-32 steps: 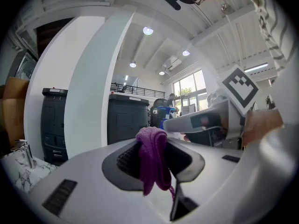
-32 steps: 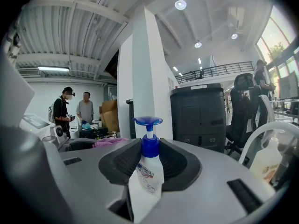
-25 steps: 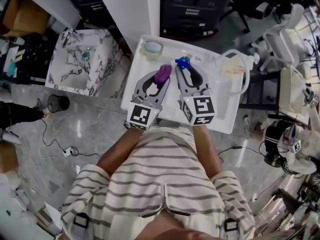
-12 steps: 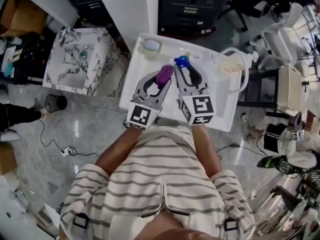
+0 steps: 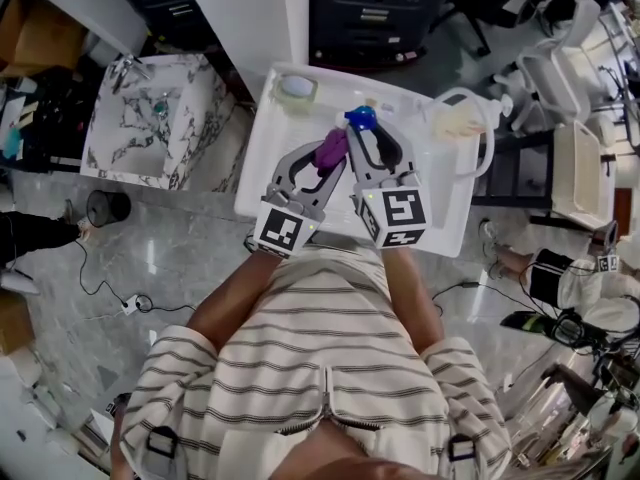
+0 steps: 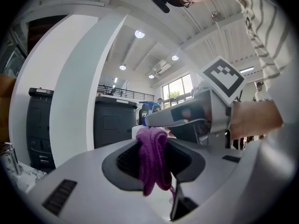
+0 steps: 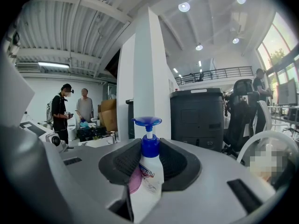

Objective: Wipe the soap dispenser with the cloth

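Note:
A white soap dispenser point(image 7: 145, 176) with a blue pump head point(image 5: 360, 120) stands upright between the jaws of my right gripper point(image 5: 372, 145), which is shut on its body. A purple cloth point(image 6: 153, 160) hangs bunched between the jaws of my left gripper point(image 5: 322, 157), shut on it. In the head view the cloth point(image 5: 329, 148) lies right beside the dispenser's left side, over the white tray point(image 5: 442, 218). Whether cloth and bottle touch cannot be told. The left gripper view shows the right gripper point(image 6: 187, 117) close ahead of the cloth.
On the tray's far left corner sits a small round dish point(image 5: 295, 88); a pale basin with a hose point(image 5: 466, 126) is at its right. A marbled sink unit point(image 5: 150, 128) stands left. White chairs point(image 5: 560, 88) stand right. Two people point(image 7: 70, 108) stand far off.
The left gripper with the cloth has edged rightward, closer against the dispenser. The right gripper and the bottle have kept still.

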A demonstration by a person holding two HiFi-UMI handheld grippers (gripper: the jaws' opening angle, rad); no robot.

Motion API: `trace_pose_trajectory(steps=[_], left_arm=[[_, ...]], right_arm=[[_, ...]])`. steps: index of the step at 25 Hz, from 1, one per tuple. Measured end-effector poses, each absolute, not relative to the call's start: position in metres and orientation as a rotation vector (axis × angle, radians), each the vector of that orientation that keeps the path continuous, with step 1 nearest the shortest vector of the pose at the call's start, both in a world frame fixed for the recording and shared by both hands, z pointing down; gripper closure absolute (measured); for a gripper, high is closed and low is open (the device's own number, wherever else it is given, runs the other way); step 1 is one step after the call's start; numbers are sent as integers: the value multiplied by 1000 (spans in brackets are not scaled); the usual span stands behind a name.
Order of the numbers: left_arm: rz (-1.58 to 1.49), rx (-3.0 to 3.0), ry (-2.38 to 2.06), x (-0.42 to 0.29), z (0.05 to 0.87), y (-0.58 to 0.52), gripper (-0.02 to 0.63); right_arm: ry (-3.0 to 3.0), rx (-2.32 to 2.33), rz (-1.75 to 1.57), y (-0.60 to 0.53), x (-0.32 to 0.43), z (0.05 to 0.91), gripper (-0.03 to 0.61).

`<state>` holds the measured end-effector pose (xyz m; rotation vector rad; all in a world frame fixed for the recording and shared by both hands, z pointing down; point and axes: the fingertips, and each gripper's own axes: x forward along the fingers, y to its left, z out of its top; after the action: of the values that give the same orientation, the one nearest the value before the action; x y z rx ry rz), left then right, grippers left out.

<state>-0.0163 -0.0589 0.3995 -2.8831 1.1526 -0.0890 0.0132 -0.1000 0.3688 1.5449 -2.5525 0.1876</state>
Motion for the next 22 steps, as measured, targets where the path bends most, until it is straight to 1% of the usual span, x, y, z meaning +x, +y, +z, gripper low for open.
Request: trace_pose_trajectory(steps=[22], left_arm=[[-61, -2903, 971, 27, 403, -46, 485]], right_arm=[[-2565, 1531, 168, -91, 13, 365, 446]])
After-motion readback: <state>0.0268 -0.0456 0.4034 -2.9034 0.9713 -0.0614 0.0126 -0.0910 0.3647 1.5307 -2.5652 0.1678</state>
